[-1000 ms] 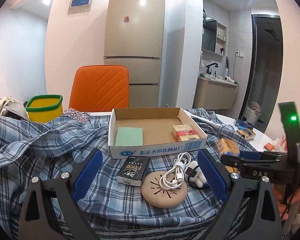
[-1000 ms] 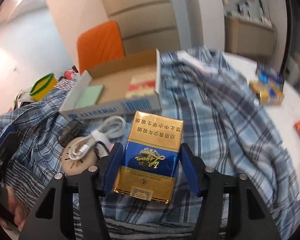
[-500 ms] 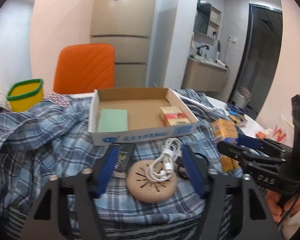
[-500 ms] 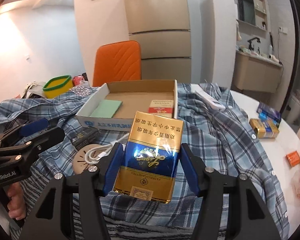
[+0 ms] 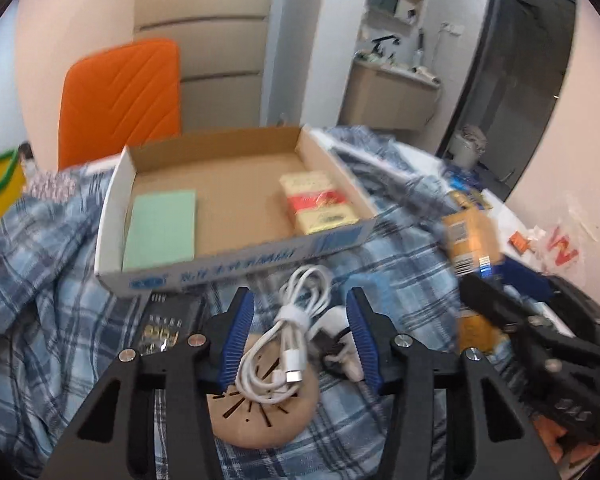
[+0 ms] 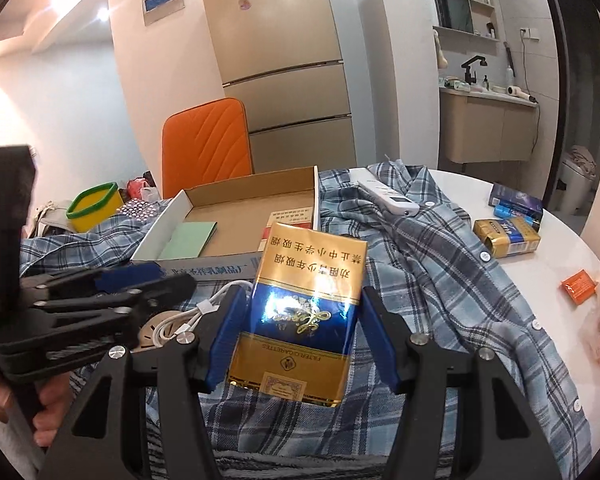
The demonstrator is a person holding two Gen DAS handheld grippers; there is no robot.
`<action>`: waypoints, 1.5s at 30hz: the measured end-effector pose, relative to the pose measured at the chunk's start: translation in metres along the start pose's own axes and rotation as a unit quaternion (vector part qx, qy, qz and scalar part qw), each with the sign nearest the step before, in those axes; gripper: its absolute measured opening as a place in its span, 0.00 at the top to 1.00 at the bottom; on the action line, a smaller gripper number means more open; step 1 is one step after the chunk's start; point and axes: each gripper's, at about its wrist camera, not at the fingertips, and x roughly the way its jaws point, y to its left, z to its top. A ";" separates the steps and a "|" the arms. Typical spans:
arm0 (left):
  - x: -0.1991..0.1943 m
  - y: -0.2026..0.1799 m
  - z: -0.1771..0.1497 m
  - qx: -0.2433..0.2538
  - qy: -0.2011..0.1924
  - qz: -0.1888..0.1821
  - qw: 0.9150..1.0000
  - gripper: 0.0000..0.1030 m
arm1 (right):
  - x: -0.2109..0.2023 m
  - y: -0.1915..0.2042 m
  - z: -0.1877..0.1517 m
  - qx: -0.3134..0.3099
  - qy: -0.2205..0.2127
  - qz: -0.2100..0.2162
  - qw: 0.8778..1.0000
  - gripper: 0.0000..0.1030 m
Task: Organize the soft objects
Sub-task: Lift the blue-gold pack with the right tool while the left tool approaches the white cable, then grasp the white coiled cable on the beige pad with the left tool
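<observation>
My right gripper (image 6: 302,332) is shut on a gold and blue cigarette pack (image 6: 304,316), held above the blue plaid shirt (image 6: 452,300). The pack also shows in the left wrist view (image 5: 470,240). My left gripper (image 5: 298,336) is open, its blue pads either side of a coiled white cable (image 5: 288,344) that lies on a round tan disc (image 5: 260,412). A cardboard box (image 5: 236,256) behind holds a green pad (image 5: 162,224) and a red and gold pack (image 5: 320,206).
A black pack (image 5: 168,322) lies left of the disc. On the white table (image 6: 548,256) are a gold pack (image 6: 506,236), a dark blue box (image 6: 516,200), an orange packet (image 6: 578,288) and a white remote (image 6: 388,198). An orange chair (image 6: 208,144) and a yellow bin (image 6: 94,206) stand behind.
My left gripper has moved forward and down and its jaws have narrowed around the white cable. My right gripper still holds the gold and blue pack and has lifted it slightly.
</observation>
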 end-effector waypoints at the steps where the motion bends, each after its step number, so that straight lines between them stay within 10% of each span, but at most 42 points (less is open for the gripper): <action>1: 0.004 0.004 -0.001 -0.012 0.007 0.002 1.000 0.51 | 0.000 0.000 0.000 -0.001 0.001 0.001 1.000 0.45; 6: 0.014 0.011 -0.003 -0.020 0.022 0.001 1.000 0.51 | -0.004 0.003 -0.002 -0.008 -0.009 -0.006 1.000 0.45; 9: 0.024 0.005 -0.005 -0.006 0.045 0.010 0.999 0.71 | -0.002 0.006 -0.002 -0.015 -0.006 -0.006 1.000 0.45; 18: 0.030 0.001 -0.008 0.000 0.065 0.011 0.998 0.71 | -0.004 0.007 -0.002 -0.017 -0.010 -0.006 1.000 0.45; 24: 0.032 0.002 -0.008 0.001 0.067 0.018 0.998 0.65 | -0.004 0.005 -0.002 -0.016 -0.008 -0.005 1.000 0.44; 28: 0.032 0.001 -0.008 0.005 0.070 0.021 0.997 0.40 | -0.002 0.005 -0.002 -0.019 -0.005 -0.003 1.000 0.45; 36: 0.032 0.000 -0.008 0.007 0.068 0.029 0.997 0.39 | -0.002 0.006 -0.002 -0.018 -0.002 -0.004 1.000 0.44; 39: 0.032 -0.003 -0.009 0.021 0.070 0.048 0.996 0.66 | -0.002 0.006 -0.002 -0.018 -0.002 -0.005 1.000 0.44; 45: 0.024 -0.014 -0.012 0.049 0.049 0.050 0.996 0.81 | -0.001 0.006 -0.003 -0.019 -0.001 -0.001 1.000 0.44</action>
